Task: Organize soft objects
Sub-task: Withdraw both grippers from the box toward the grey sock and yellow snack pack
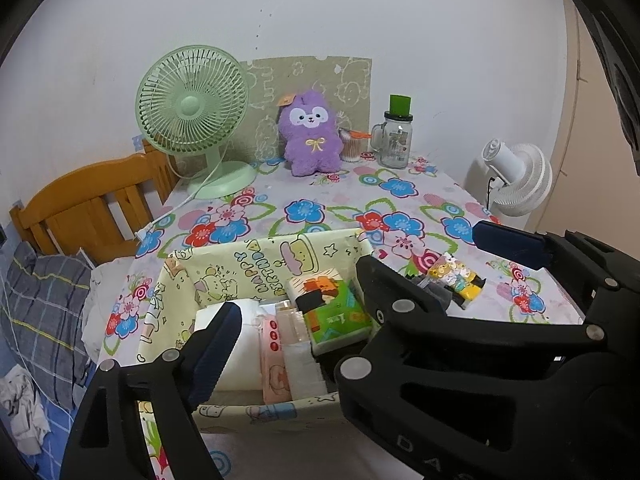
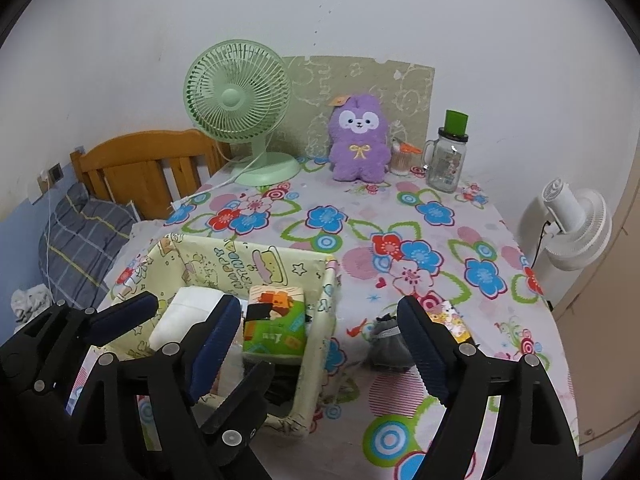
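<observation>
A table covered with a flowered cloth [image 2: 400, 216] stands against a plain white wall [image 2: 360, 8], with a wooden bed headboard [image 2: 144, 160] and a grey plaid pillow [image 2: 84, 232] to its left and a white fan [image 2: 576, 232] off its right edge. At the back of the table stand a green fan [image 2: 240, 96], a purple plush toy [image 2: 360, 140] upright against a beige printed sheet [image 2: 408, 84] fixed to the wall, a small tub of cotton swabs [image 2: 402, 160] and a glass mug [image 2: 446, 164] with a green cap. Near the front left sits a pale yellow fabric box [image 2: 320, 320] printed with cartoon figures and the words "HAPPY BIRTHDAY". Inside it lie a white folded pack [image 2: 188, 312], a green tissue pack [image 2: 276, 320] with a blocky cartoon figure and small writing too unclear to read, and, in the left wrist view, a pink packet [image 1: 274, 352]. Just right of the box, on the cloth, lie a grey sock [image 2: 386, 340] and a yellow cartoon packet [image 2: 452, 320]. The left gripper [image 1: 292, 280] hangs over the box with its jaws spread wide and nothing between them. The right gripper [image 2: 320, 340] straddles the box's right wall and the sock, jaws likewise spread, gripping nothing.
</observation>
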Tool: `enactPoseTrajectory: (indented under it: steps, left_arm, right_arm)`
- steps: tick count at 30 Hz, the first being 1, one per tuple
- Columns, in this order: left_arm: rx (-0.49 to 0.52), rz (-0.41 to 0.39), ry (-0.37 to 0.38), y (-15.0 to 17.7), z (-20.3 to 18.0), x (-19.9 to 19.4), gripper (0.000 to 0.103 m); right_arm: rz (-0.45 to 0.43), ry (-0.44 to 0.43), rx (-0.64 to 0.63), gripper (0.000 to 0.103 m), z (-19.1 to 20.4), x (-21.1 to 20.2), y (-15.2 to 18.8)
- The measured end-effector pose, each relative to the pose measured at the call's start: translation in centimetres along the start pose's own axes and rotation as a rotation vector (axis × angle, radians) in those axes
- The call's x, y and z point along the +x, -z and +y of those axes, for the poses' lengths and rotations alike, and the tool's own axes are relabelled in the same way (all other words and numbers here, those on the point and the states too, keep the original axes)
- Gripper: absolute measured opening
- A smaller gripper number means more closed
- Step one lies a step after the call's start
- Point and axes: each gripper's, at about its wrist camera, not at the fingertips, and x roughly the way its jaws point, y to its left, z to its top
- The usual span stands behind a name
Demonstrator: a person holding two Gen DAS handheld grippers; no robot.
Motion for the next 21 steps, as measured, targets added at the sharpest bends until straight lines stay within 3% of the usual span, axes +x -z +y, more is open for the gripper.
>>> enactPoseTrajectory:
  steps: [21]
  left_arm:
    - [0.01,-0.015,0.019,-0.4,-3.8,-1.2,0.088]
  right_arm:
    - [-0.033,0.014,0.017,0.087,-3.4,-2.9,0.7]
